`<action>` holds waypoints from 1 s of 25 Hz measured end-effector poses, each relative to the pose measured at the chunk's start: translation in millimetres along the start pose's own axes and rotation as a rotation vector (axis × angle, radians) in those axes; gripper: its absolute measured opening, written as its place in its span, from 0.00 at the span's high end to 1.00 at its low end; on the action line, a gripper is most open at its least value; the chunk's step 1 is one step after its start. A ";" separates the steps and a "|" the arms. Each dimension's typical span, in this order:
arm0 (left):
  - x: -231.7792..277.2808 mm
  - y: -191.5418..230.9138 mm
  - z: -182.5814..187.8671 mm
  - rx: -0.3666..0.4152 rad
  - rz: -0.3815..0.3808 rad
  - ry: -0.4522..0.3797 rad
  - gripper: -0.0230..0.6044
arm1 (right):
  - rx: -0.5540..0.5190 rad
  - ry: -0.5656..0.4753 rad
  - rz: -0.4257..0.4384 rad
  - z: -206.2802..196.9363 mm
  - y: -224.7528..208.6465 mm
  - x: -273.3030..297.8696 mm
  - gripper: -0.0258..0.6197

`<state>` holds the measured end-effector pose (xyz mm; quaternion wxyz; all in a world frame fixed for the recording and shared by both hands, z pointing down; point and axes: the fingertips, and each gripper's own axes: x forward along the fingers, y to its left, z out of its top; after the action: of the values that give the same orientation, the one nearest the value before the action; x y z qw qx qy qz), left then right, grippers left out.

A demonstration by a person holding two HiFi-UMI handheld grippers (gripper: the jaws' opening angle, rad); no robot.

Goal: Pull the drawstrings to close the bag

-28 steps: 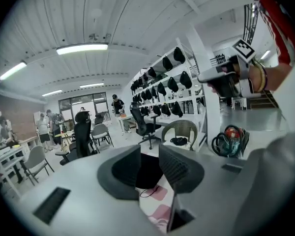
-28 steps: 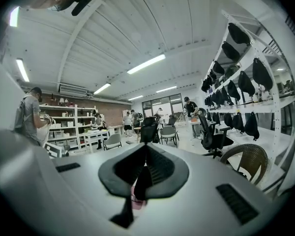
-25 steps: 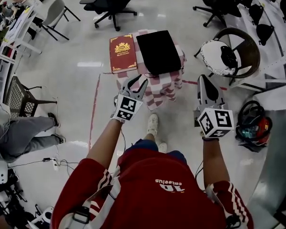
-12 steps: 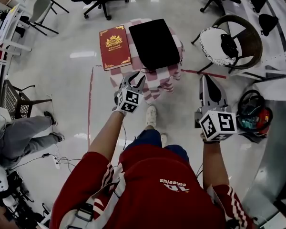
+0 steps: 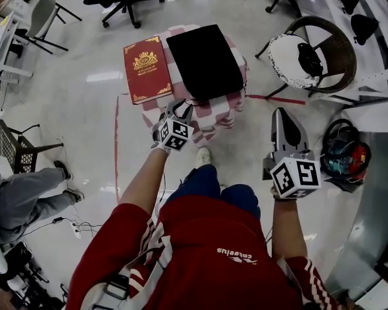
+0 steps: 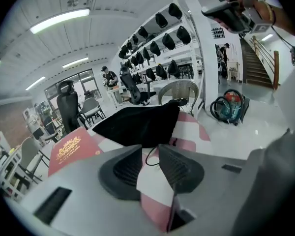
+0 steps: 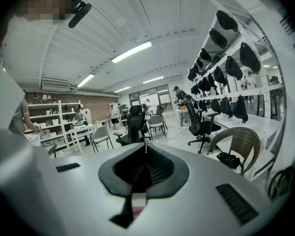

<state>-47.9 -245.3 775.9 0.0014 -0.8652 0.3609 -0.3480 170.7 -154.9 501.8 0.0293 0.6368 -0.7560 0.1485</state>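
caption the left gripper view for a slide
Open left gripper aimed at the black drawstring bag on a checked table, red book beside it.

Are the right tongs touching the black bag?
Apart. The head view shows the right tongs over the floor, well to the side of the black bag.

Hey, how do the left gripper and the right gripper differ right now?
The left gripper's jaws stand apart; the right gripper's are shut. The left gripper is at the checkered table's near edge, pointing at the black bag; the right gripper hangs over the floor, off to the side. Both hold nothing.
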 end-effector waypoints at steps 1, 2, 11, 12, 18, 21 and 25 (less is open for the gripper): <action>5.6 0.9 -4.7 0.008 0.004 0.010 0.79 | 0.003 0.000 -0.004 -3.8 -1.2 1.3 0.93; 10.1 2.0 -8.7 0.015 0.008 0.019 0.79 | 0.005 0.000 -0.008 -7.5 -2.0 2.0 0.93; 40.8 3.0 -20.4 0.089 0.018 0.082 0.79 | 0.019 -0.002 -0.033 -17.1 -10.9 4.7 0.93; 42.3 5.4 -21.3 0.078 0.022 0.086 0.79 | 0.016 -0.006 -0.034 -15.9 -11.2 5.1 0.93; 47.1 9.6 -19.6 0.015 -0.012 0.073 0.89 | 0.031 -0.004 -0.042 -18.4 -12.1 8.6 0.93; 38.1 13.2 -10.3 -0.020 -0.040 0.061 0.94 | 0.027 0.010 -0.041 -13.1 -7.9 9.9 0.93; 20.2 19.6 5.4 -0.047 -0.082 0.058 0.95 | 0.020 0.034 -0.041 -1.3 -1.3 13.6 0.93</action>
<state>-46.8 -273.9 778.9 -0.0436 -0.8686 0.3332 -0.3641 169.3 -167.7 506.5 0.0386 0.6497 -0.7408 0.1661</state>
